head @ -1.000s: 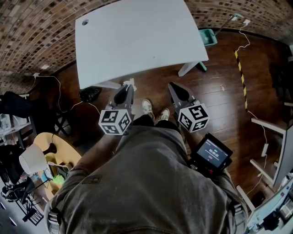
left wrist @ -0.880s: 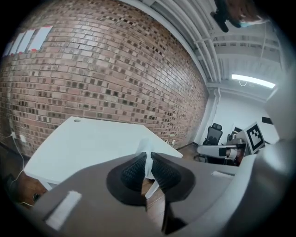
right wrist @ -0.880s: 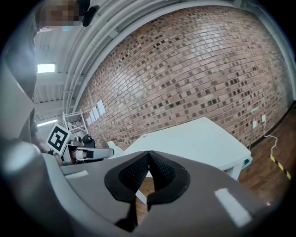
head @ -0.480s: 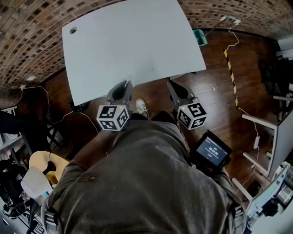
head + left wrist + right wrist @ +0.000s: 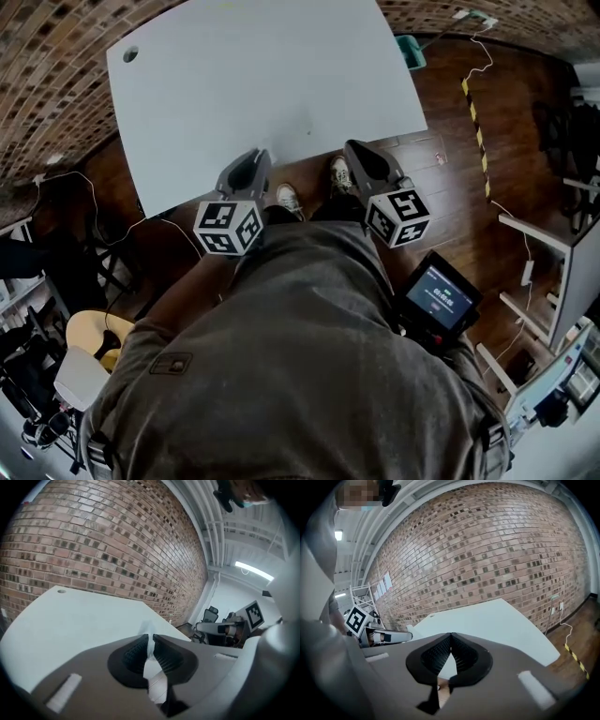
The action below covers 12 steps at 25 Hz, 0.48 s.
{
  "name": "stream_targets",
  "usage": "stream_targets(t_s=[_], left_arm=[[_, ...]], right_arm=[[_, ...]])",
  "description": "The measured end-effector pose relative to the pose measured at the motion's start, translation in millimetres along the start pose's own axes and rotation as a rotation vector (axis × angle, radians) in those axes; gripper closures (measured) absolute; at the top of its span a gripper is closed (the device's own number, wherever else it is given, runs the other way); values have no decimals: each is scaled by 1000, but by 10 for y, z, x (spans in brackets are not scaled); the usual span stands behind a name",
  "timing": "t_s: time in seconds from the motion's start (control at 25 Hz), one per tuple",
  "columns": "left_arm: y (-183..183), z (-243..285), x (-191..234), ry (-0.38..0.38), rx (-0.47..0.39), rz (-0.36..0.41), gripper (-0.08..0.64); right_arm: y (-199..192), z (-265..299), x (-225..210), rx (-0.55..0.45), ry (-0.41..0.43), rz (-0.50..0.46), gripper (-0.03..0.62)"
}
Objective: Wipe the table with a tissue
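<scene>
Head view looks steeply down past the person's jacket point(image 5: 300, 375) onto a pale worktop point(image 5: 262, 75) set against a brick wall point(image 5: 56, 56). A small round hole point(image 5: 129, 54) sits near the worktop's far left corner. Both tongs point forward at the worktop's near edge. The left tongs point(image 5: 250, 157) have their tips over that edge, and the right tongs point(image 5: 352, 150) reach just to it. The two are near each other, side by side and apart. Each carries its marker cube close to the person's body. Two shoes point(image 5: 288, 199) show on the wooden floor point(image 5: 450, 187) between the tongs. A small lit screen point(image 5: 442, 300) hangs at the person's right side.

Left gripper view shows the left tongs point(image 5: 151, 641) closed on a tissue point(image 5: 153, 671). The thin white sheet is pinched between the ribbed pads point(image 5: 136, 652). A faint tuft pokes out past the tips and the rest trails back behind the pads. The tissue is held above the worktop point(image 5: 70, 620), which spreads out beyond the tips, and I cannot tell whether it touches the surface. In the head view the tissue cannot be made out.

Right gripper view shows the right tongs point(image 5: 451, 638) closed, tips meeting with nothing between them. Only the worktop point(image 5: 487, 620) and a bit of floor show through the gap behind the pads.
</scene>
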<state>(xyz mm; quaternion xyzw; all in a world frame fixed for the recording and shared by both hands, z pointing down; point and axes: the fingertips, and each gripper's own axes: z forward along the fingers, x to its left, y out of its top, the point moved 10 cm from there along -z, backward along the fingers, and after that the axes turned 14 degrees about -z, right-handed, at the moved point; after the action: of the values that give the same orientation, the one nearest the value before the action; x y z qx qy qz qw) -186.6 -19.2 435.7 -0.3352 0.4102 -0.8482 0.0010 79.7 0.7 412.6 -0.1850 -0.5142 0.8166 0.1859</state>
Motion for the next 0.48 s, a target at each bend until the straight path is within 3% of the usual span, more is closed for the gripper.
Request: stream_targets(t_s=[0.48], left_arm=[[-217,431,-33,186,49,-50,528]], right_arm=[[-35,280,-642,67,156,-37,580]])
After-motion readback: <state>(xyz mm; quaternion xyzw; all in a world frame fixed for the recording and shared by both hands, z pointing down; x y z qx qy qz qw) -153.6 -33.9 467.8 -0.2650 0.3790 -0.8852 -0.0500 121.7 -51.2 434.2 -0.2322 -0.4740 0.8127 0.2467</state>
